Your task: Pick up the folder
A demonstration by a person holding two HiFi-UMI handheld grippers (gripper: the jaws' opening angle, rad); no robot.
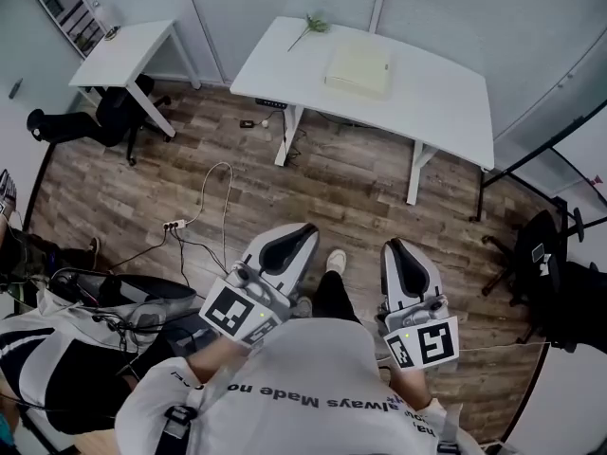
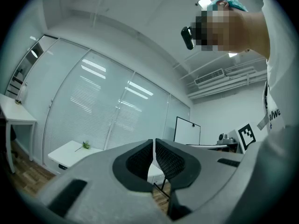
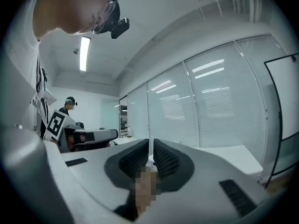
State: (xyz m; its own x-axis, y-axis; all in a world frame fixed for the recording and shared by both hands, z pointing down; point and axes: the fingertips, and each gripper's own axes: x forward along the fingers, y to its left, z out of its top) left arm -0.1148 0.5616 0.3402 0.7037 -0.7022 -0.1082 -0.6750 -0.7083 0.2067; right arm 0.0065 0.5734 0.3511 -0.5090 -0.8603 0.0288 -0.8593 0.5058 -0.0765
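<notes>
A pale cream folder (image 1: 358,68) lies flat on the white desk (image 1: 446,102) at the far side of the room. My left gripper (image 1: 305,231) and right gripper (image 1: 392,247) are held close to my body over the wood floor, well short of the desk, both pointing toward it. Both are shut with nothing between the jaws. In the left gripper view the left gripper (image 2: 153,146) has its dark pads (image 2: 140,160) together. The right gripper (image 3: 151,146) in its own view is likewise closed. Each sees the other's marker cube beside it.
A green sprig (image 1: 313,25) lies on the desk left of the folder. A smaller white table (image 1: 123,53) stands at the left, with a black chair (image 1: 104,117) below it. Cables and a power strip (image 1: 175,224) trail on the floor. A dark chair (image 1: 545,254) sits at the right.
</notes>
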